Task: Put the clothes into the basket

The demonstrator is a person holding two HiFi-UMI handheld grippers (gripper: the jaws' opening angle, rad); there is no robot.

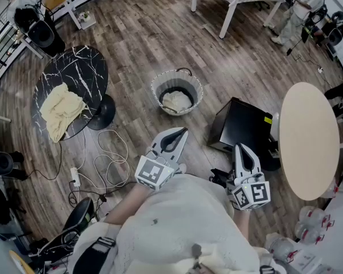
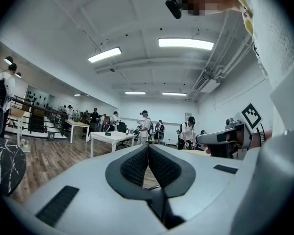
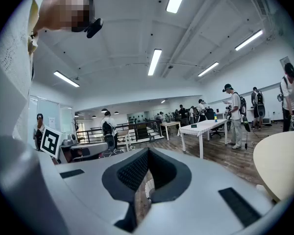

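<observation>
One cream garment (image 1: pixel 61 110) remains on the black marble table (image 1: pixel 80 67) in the head view, drooping over its edge and well apart from both tools. A cloth (image 1: pixel 176 100) lies in the basket (image 1: pixel 199 84). Loose cables (image 1: pixel 106 158) cross the wood floor (image 1: pixel 143 33) near the table — a snag or trip is judged possible, and the overhanging garment could be dragged off.

In the left gripper view the left gripper (image 2: pixel 148 148) is seen closed on nothing, with an open office behind.

In the right gripper view the right gripper (image 3: pixel 148 152) is likewise closed and empty — a beige round table (image 3: pixel 279 165) stands at right.

Bare wooden floor (image 1: pixel 137 44) surrounds the open-topped basket (image 1: pixel 154 93). A black box (image 1: pixel 243 127) stands just right of it; loose cables (image 1: pixel 108 153) lie left, beside a round black desk (image 1: pixel 83 67).
</observation>
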